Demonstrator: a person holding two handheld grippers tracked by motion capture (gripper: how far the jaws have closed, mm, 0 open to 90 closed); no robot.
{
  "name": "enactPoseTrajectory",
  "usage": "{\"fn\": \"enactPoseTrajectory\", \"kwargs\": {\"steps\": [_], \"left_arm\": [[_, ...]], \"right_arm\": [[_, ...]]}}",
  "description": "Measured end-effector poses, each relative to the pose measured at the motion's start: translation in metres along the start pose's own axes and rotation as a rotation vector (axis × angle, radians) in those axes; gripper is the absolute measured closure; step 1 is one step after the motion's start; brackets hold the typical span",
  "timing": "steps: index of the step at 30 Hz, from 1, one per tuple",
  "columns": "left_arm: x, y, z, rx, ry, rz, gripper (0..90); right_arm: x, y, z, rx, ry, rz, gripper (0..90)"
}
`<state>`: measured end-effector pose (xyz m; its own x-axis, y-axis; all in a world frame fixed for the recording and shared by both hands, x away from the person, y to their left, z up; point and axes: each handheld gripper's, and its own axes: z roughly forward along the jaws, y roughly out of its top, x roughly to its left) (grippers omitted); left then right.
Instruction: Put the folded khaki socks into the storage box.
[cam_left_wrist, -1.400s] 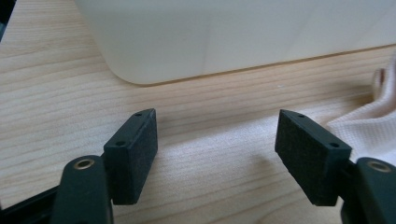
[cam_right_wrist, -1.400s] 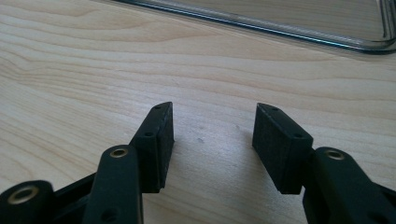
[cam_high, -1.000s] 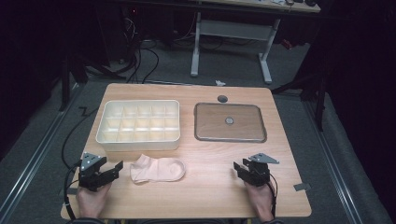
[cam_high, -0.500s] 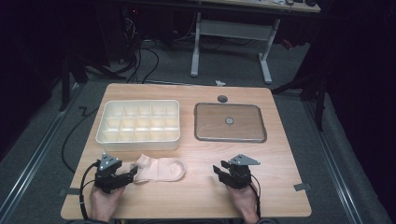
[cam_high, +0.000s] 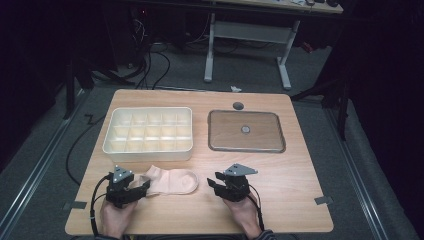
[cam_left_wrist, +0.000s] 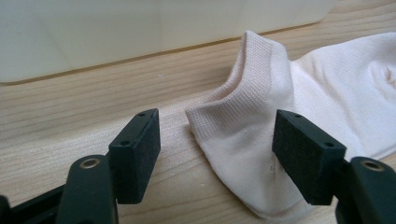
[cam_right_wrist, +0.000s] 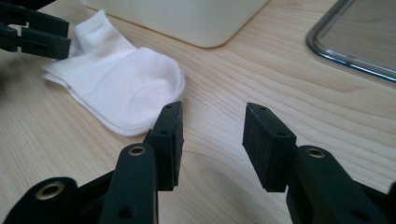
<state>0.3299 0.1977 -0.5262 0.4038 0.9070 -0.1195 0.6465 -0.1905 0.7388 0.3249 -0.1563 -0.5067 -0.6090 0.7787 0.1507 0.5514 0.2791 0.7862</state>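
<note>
Sock of pale pink knit cotton (cam_high: 171, 181), lying flat on the light wooden table (cam_high: 300, 200), sits between the two tongs. The left gripper (cam_left_wrist: 215, 154) stands open with the ribbed cuff between its pads, which do not yet press on it. The right gripper (cam_right_wrist: 212, 140) is open too, its jaws having just been closing a little with nothing between them; the sock's toe lies just beyond its left pad.

To do this grasp well, I judge the left tongs should slide low along the wood so both layers of the cuff are caught, while the right tongs move in on the toe end.

Beyond the sock stands one cream plastic box with divided compartments (cam_high: 148, 134); beyond the right gripper lies one flat metal-rimmed lid (cam_high: 246, 131). One sock, two grippers.
</note>
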Motion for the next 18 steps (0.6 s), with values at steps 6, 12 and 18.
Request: {"fn": "enactPoseTrajectory", "kwargs": {"steps": [6, 12, 18], "left_arm": [[-0.002, 0.0, 0.002, 0.016, 0.018, 0.022, 35.0], [-0.004, -0.001, 0.006, 0.041, 0.039, 0.043, 36.9], [-0.004, -0.001, 0.006, 0.04, 0.037, 0.049, 40.0]], "right_arm": [[0.009, 0.003, 0.015, 0.017, 0.031, 0.002, 58.1], [0.018, 0.007, 0.03, 0.032, 0.037, -0.002, 58.0], [0.02, 0.007, 0.04, 0.049, 0.021, -0.011, 59.4]]}}
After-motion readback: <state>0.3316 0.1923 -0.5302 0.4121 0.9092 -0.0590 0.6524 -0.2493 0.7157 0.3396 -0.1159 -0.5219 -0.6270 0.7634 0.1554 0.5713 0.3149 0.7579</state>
